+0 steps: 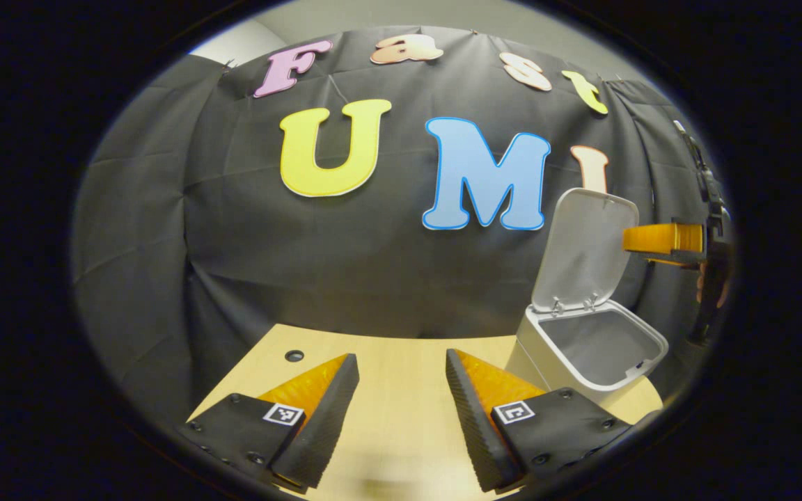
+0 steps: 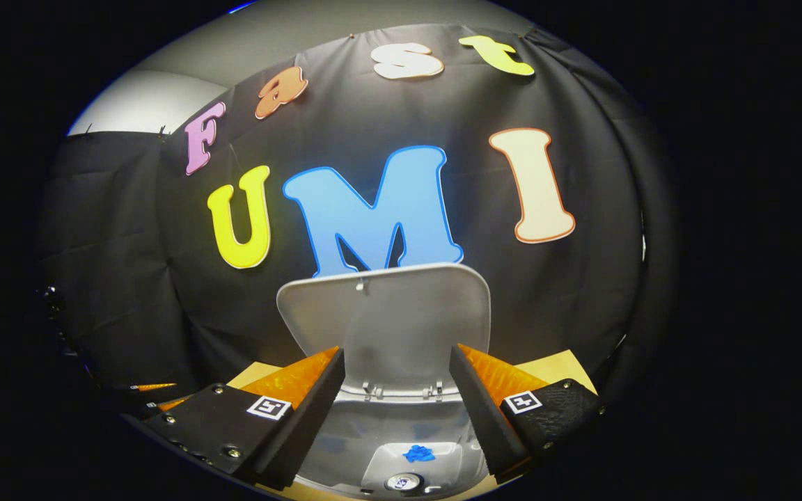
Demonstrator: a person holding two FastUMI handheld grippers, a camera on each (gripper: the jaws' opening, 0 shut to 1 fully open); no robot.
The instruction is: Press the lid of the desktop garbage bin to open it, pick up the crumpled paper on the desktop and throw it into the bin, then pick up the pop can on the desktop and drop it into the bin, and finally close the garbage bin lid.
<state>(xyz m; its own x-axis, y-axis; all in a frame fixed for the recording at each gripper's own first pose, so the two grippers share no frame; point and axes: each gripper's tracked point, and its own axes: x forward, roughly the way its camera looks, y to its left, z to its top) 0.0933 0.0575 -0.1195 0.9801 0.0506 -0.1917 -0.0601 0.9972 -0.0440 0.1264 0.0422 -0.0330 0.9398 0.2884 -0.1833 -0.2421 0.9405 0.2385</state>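
Observation:
The white desktop bin (image 1: pixel 537 351) stands at the right of the wooden table (image 1: pixel 387 410) with its lid (image 1: pixel 585 250) tilted upright. My left gripper (image 1: pixel 401 356) hovers open over bare tabletop, left of the bin, with nothing between its fingers. My right gripper (image 1: pixel 634 243) hangs in the air beside the raised lid, above the bin's mouth. In the right gripper view, my right gripper (image 2: pixel 397 350) is open and empty, facing the lid (image 2: pixel 401 313) and looking down into the bin (image 2: pixel 345 431). A blue crumpled paper (image 2: pixel 419 454) and the top of a pop can (image 2: pixel 404 481) lie at the bottom.
The black cloth wall closes in the table at the back and on both sides. A small round hole (image 1: pixel 294 355) sits in the tabletop near its far left corner. A strip of table (image 2: pixel 561 369) shows to the right of the bin.

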